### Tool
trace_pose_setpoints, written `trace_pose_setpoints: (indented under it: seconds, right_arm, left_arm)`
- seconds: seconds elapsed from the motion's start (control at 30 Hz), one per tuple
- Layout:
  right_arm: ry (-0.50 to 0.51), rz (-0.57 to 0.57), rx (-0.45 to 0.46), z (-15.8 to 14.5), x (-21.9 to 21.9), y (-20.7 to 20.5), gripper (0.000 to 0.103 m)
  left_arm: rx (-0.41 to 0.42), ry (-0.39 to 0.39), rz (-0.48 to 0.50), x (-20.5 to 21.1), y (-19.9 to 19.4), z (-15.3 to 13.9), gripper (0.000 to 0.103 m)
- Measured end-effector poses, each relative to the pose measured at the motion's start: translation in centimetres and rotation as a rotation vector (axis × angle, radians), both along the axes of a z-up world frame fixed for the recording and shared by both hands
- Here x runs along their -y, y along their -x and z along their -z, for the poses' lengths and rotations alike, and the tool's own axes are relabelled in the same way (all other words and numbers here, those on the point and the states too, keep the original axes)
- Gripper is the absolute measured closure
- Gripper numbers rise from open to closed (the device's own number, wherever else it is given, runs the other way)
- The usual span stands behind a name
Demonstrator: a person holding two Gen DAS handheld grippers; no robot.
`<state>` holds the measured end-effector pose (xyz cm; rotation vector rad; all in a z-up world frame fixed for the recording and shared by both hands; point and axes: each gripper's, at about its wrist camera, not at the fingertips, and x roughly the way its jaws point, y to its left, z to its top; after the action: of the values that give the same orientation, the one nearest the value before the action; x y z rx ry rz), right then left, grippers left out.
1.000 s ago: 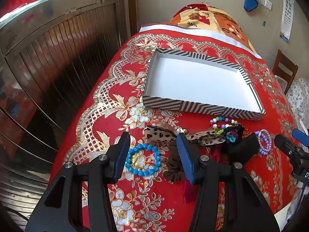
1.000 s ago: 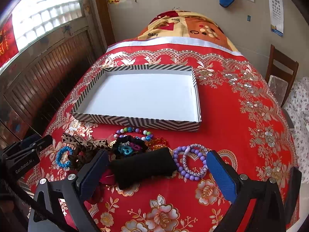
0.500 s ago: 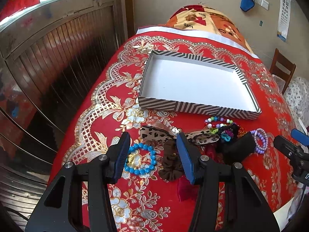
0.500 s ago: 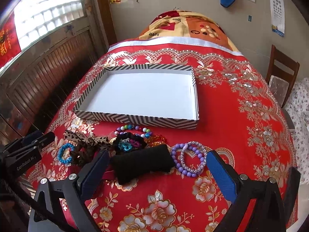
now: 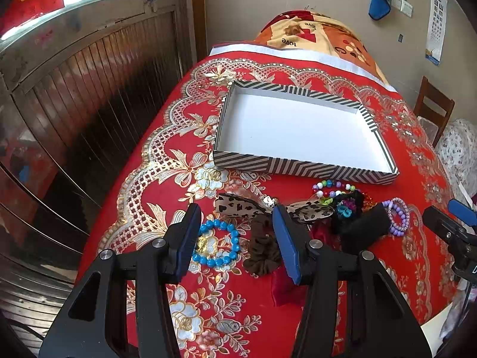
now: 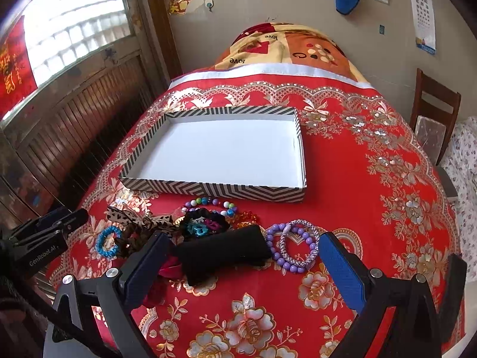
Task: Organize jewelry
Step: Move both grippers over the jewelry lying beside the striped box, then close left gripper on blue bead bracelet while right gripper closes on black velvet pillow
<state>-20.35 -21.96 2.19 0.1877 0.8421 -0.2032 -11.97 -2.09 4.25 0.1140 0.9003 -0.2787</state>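
A shallow striped box [image 5: 304, 168] [image 6: 214, 189] with a bare white floor lies on the red cloth. In front of it sits a cluster of jewelry: a blue bead bracelet [image 5: 219, 243] [image 6: 108, 241], a leopard bow [image 5: 238, 204], a brown scrunchie [image 5: 262, 252], multicolour beads [image 6: 208, 202], a black scrunchie with charms [image 6: 202, 226], a black pouch [image 6: 222, 250] and purple bracelets [image 6: 293, 246] [image 5: 396, 216]. My left gripper [image 5: 237, 223] is open above the blue bracelet and brown scrunchie. My right gripper [image 6: 243, 249] is open, spanning the black pouch and purple bracelets.
The table is covered by a red floral cloth [image 6: 372, 185]. A folded blanket [image 6: 286, 49] lies at the far end. A wooden chair [image 6: 432, 113] stands at the right. A dark wood-panelled wall [image 5: 89, 89] runs along the left.
Both grippers have pulled back and risen slightly, so the box and jewelry sit a little farther off. The jewelry has not moved. Both stay open.
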Motion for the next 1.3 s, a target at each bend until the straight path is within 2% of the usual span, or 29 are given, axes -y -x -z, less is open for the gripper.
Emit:
trace_pose_setpoints:
  seconds: [0.63,0.77,1.03,1.17,1.3]
  right_arm:
    - [0.004,-0.034,-0.026,0.7,-0.8,0.0,0.003]
    - [-0.013,-0.051,-0.001,0.6,-1.0,0.2,0.005]
    - [-0.014,-0.064,-0.018,1.4,-0.8,0.1,0.006]
    - [-0.011,-0.078,-0.027,2.2,-0.4,0.4,0.015]
    - [-0.046,-0.070,-0.046,3.4,0.6,0.6,0.018]
  left_arm:
    - [-0.002,0.008,0.007,-0.5,0.3,0.0,0.053]
    - [-0.010,0.009,0.004,-0.6,0.1,0.2,0.053]
    - [-0.042,0.026,0.004,-1.6,-0.7,0.9,0.053]
    - [-0.089,0.046,-0.020,-3.7,-2.2,1.6,0.053]
    - [-0.120,0.041,-0.051,-5.8,-3.1,2.5,0.053]
